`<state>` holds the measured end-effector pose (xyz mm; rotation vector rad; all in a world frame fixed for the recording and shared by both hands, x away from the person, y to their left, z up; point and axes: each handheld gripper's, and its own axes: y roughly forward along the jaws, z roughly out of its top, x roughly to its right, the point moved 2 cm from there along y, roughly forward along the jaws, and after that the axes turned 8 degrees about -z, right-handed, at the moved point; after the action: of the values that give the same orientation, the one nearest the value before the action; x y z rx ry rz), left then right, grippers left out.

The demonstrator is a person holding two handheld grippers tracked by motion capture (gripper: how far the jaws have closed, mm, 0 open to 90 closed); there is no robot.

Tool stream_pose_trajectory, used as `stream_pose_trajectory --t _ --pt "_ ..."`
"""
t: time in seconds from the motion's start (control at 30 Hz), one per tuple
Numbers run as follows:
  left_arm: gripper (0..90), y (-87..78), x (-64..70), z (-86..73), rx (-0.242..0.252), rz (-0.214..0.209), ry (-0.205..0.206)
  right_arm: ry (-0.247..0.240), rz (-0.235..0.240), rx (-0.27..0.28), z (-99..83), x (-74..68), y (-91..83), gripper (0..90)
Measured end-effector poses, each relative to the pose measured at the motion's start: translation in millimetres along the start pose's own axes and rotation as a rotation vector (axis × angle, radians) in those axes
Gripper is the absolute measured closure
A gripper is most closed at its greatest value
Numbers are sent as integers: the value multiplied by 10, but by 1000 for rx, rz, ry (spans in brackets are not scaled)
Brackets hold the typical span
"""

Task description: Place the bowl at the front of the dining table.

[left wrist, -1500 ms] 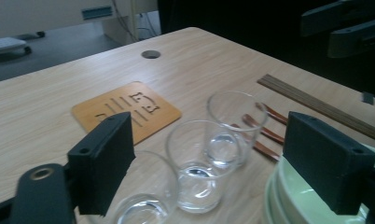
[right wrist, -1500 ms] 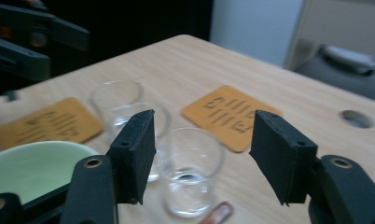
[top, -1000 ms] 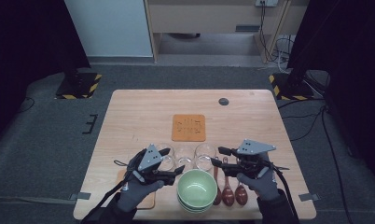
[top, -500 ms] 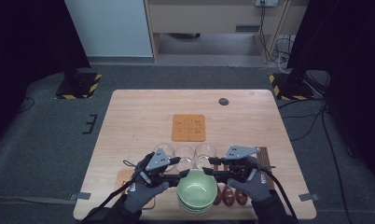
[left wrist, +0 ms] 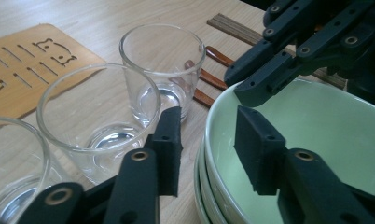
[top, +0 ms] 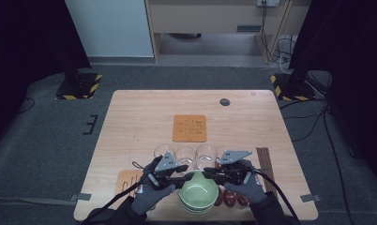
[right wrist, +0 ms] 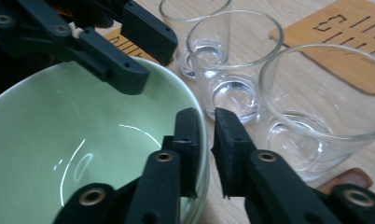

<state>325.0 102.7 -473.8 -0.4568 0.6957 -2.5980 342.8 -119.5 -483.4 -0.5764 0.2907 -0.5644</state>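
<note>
**Jaws set astride the green bowl's rim**

Both pairs of jaws are being held spread over the rim of the top green bowl [top: 198,191], one jaw inside and one outside, without being clamped on it yet. The left gripper [left wrist: 206,149] is being kept at the bowl's left edge, the right gripper [right wrist: 205,140] at its upper right edge. The bowl is being carried on a stack of bowls at the lower middle of the high view. Three empty glasses [top: 185,154] are standing in a row just above it, with a wooden coaster [top: 190,128] higher up the table [top: 130,117].
</note>
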Motion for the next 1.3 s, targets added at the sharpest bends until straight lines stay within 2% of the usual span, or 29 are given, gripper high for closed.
stream_pose_trajectory --t 0.2,0.33,0.43,0.53,0.63,0.87,1.03,1.17,1.3 --pt "739 29 -8 -15 -20 -4 -27 -6 1 2 0 -6 -1 832" --pt "780 58 -12 -29 -33 -15 -43 -33 -13 2 5 -24 -3 836" --pt "787 59 -11 -29 -35 -14 -45 -50 -23 8 9 -38 -9 841" --pt "785 55 -10 -28 -36 -16 -44 -45 -12 70 46 -46 -63 867" --pt "782 53 4 -25 -38 -11 -38 -95 -45 75 71 -96 -89 868" --pt "780 39 29 -14 -47 5 -24 -127 -56 92 89 -128 -105 868" --pt "777 28 45 -8 -47 15 -18 -173 -86 100 119 -184 -131 869" --pt "801 -23 63 24 -15 5 -16 -177 -88 100 124 -188 -132 868" --pt "816 -25 81 29 -24 24 4 -179 -90 100 125 -192 -132 868"
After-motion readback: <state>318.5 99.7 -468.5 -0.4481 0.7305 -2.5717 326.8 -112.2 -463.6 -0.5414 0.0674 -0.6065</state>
